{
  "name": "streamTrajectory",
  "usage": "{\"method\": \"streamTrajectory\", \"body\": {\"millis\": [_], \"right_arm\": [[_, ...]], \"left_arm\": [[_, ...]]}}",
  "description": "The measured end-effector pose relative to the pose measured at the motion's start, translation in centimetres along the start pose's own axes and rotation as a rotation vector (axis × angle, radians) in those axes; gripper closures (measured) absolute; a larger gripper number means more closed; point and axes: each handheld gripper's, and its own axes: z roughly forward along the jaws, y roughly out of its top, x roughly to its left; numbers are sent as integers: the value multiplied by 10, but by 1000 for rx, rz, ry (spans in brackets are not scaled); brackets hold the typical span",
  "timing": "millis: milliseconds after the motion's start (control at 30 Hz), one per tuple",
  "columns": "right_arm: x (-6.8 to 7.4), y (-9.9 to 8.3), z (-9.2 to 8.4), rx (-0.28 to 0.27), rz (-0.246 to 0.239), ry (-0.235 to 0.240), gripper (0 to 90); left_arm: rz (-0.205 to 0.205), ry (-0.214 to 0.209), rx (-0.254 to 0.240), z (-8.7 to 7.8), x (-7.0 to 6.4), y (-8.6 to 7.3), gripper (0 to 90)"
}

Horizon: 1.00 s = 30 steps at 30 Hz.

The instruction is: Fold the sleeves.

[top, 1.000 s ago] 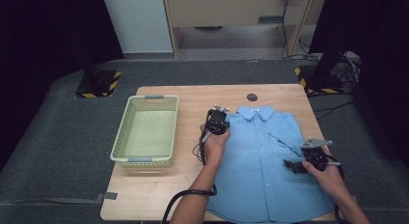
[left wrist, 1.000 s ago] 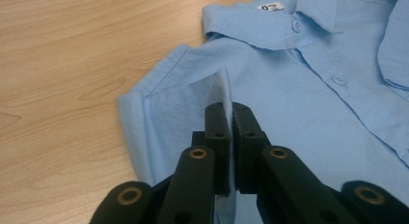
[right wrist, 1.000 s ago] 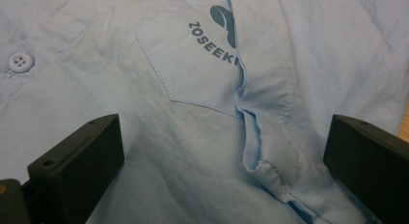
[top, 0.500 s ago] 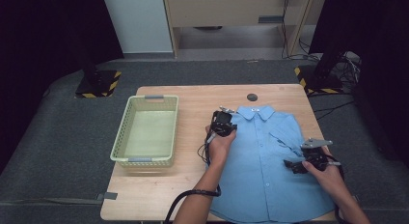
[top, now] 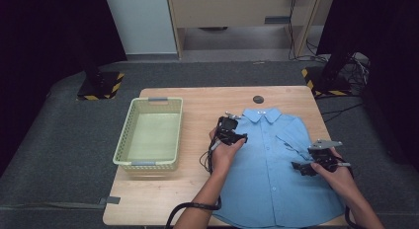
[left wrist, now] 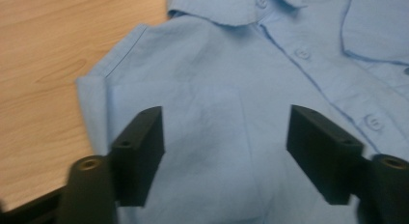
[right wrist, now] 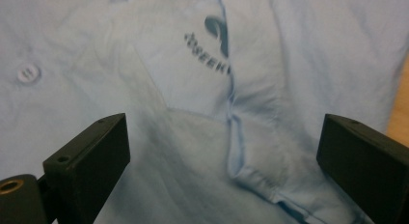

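While the left gripper [top: 233, 133] hung over the shirt's [top: 276, 174] shoulder beside the collar [top: 262, 115], its jaws had just been opening and stood spread with nothing pinched between them; in the left gripper view only flat blue cloth lay below the two black pads. The right gripper [top: 316, 162] sat over the opposite side of the shirt, near the sleeve [right wrist: 251, 156] that lay folded in across the chest, and its jaws too were wide apart, holding nothing, with the printed chest pocket [right wrist: 193, 74] and the sleeve seam lying loose beneath them.

The shirt itself lay face up on the wooden table [top: 197, 103], buttoned, collar toward the far edge and hem toward the person, covering the table's right half. To its left stood the pale green basket [top: 129, 155], with nothing visible inside it, and a small dark disc [top: 258, 99] rested on the wood just beyond the collar.

As a judgement, the work looked like folding the shirt and was at an early stage: the shirt was spread and smoothed, and both sleeves appeared tucked inward. The long folds of the body were not yet made, and if the basket was the destination, the shirt had not yet gone into it.
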Motion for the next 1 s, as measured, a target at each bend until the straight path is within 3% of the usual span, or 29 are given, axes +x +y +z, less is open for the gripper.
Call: {"method": "streamTrajectory", "body": {"millis": [167, 300, 433, 533, 667, 867, 933, 1000], "right_arm": [[-8, 22, -14, -50, 52, -17, 58], [-17, 43, -13, -22, 56, -74, 71], [-24, 58, -8, 16, 77, -78, 67], [-29, 68, -3, 39, 81, -107, 79], [-36, 76, 2, 48, 116, -136, 99], [-43, 86, 9, 43, 162, -141, 144], [-45, 89, 14, 45, 171, -139, 182], [-46, 90, 16, 47, 179, -136, 189]], "left_arm": [[2, 29, -1, -3, 7, -4, 173], [-4, 47, 3, -5, 13, -4, 168], [-7, 63, 19, -6, 16, -3, 179], [-22, 72, 26, -7, 19, -2, 203], [-20, 88, 52, -9, 21, -1, 202], [-19, 108, 38, -11, 28, 6, 132], [-25, 83, 45, -7, 31, 7, 94], [-20, 90, 48, -5, 33, 8, 81]]}}
